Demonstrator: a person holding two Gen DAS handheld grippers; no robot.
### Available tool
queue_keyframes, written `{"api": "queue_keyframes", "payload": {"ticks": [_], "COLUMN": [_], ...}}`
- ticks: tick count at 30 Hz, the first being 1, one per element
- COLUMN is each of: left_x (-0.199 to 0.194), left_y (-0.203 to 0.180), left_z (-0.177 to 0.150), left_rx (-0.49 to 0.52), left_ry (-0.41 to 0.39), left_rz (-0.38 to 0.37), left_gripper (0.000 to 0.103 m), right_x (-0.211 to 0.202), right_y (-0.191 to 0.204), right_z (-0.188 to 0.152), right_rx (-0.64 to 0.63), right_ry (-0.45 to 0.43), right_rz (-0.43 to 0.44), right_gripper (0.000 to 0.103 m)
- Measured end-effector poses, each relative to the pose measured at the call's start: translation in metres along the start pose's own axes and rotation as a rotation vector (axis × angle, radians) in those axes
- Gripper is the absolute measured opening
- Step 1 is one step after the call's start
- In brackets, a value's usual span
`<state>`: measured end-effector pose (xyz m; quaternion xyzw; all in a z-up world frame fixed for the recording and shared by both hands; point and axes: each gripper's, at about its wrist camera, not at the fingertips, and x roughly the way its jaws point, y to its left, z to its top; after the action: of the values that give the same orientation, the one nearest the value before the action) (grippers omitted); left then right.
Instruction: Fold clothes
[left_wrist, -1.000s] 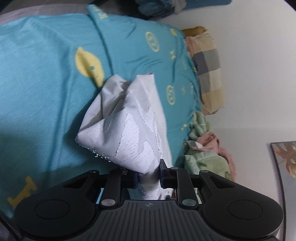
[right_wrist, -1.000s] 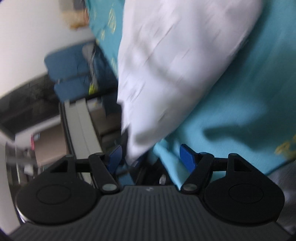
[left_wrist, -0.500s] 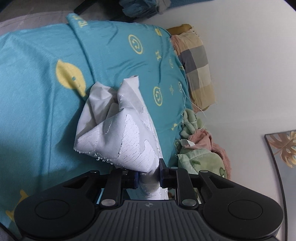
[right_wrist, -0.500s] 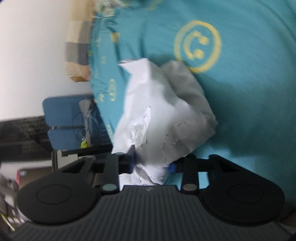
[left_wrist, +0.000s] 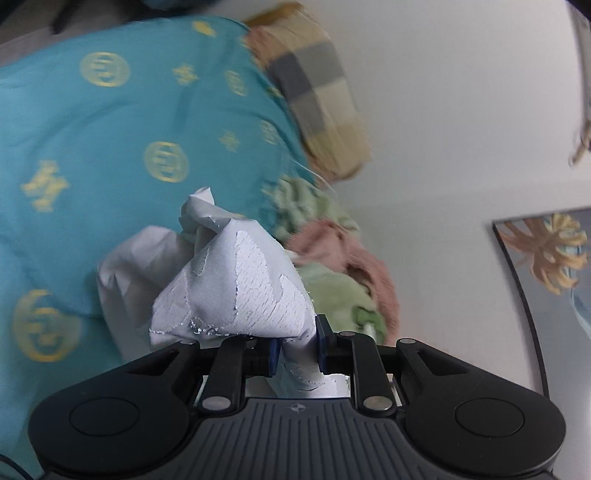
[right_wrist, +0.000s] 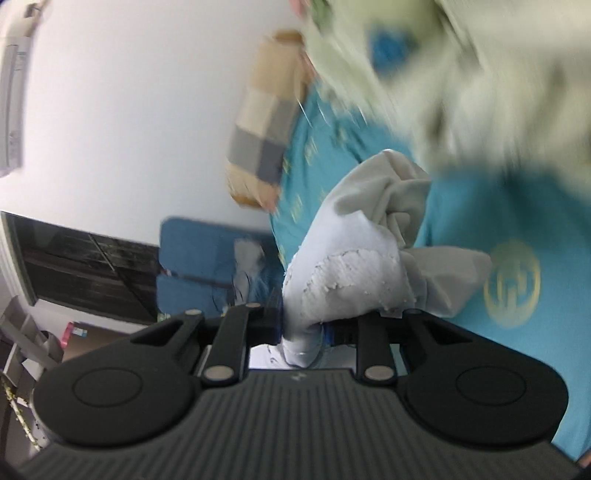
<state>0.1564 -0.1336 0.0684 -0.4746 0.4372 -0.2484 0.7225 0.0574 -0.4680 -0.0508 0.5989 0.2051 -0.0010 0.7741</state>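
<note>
A white garment (left_wrist: 236, 288) with a cracked white print hangs bunched above the teal bedspread (left_wrist: 92, 155). My left gripper (left_wrist: 295, 349) is shut on one part of it, the cloth pinched between the blue pads. My right gripper (right_wrist: 301, 326) is shut on another part of the same white garment (right_wrist: 354, 280), which bulges up in front of its fingers. Both views are blurred by motion.
A pile of green and pink clothes (left_wrist: 332, 258) lies at the bed's edge by the white wall. A checked pillow (left_wrist: 317, 96) sits at the head of the bed. A blue chair (right_wrist: 207, 258) and a dark cabinet (right_wrist: 81, 269) stand beyond the bed.
My right gripper was open one second ago; it has since closed on the white garment. Both grippers have moved toward the pile of clothes and the pillow end, carrying the garment.
</note>
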Motion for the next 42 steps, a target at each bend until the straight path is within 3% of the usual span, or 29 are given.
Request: {"api": "queue_keyframes", "payload": {"ticks": [6, 8, 11, 14, 17, 21, 25, 28, 30, 31, 33, 35, 40, 42], "left_x": [0.118, 0.156, 0.2, 0.233, 0.265, 0.256, 0.249, 0.241, 0.228, 0.219, 0.192, 0.164, 0.097, 0.072], "left_y": [-0.138, -0.172, -0.194, -0.181, -0.132, -0.09, -0.071, -0.084, -0.1, -0.106, -0.12, -0.132, -0.146, -0.145], "left_z": [-0.015, -0.026, -0.059, -0.093, -0.105, -0.128, -0.14, -0.141, -0.139, -0.142, -0.15, -0.159, -0.188, -0.201], "left_rx": [0.119, 0.17, 0.245, 0.316, 0.356, 0.432, 0.508, 0.603, 0.678, 0.714, 0.804, 0.888, 1.037, 1.075], "left_ry": [0.079, 0.096, 0.114, 0.15, 0.227, 0.284, 0.29, 0.273, 0.255, 0.244, 0.187, 0.124, 0.003, -0.03], "left_rz": [-0.158, -0.227, -0.272, -0.228, -0.135, -0.055, 0.006, 0.061, 0.098, 0.111, 0.125, 0.128, 0.146, 0.169], "left_gripper": [0.02, 0.021, 0.021, 0.021, 0.021, 0.021, 0.025, 0.042, 0.063, 0.069, 0.09, 0.098, 0.103, 0.103], "right_x": [-0.049, -0.062, -0.081, -0.09, -0.099, -0.097, -0.097, -0.098, -0.106, -0.11, -0.126, -0.142, -0.188, -0.204], "right_y": [0.063, 0.067, 0.072, 0.055, 0.014, -0.029, -0.043, -0.04, -0.035, -0.029, -0.015, 0.0, 0.04, 0.054], "right_z": [0.135, 0.164, 0.204, 0.226, 0.218, 0.193, 0.168, 0.161, 0.161, 0.158, 0.145, 0.131, 0.082, 0.059], "right_rx": [-0.13, -0.187, -0.273, -0.326, -0.303, -0.274, -0.331, -0.309, -0.301, -0.303, -0.338, -0.411, -0.605, -0.678], "right_ry": [-0.158, -0.217, -0.306, -0.351, -0.302, -0.198, -0.176, -0.182, -0.178, -0.176, -0.187, -0.21, -0.305, -0.341], "right_rz": [0.03, 0.021, 0.005, -0.064, -0.183, -0.341, -0.431, -0.439, -0.447, -0.456, -0.483, -0.495, -0.493, -0.493], "right_gripper": [0.024, 0.024, 0.024, 0.024, 0.024, 0.024, 0.024, 0.026, 0.029, 0.033, 0.044, 0.063, 0.084, 0.083]}}
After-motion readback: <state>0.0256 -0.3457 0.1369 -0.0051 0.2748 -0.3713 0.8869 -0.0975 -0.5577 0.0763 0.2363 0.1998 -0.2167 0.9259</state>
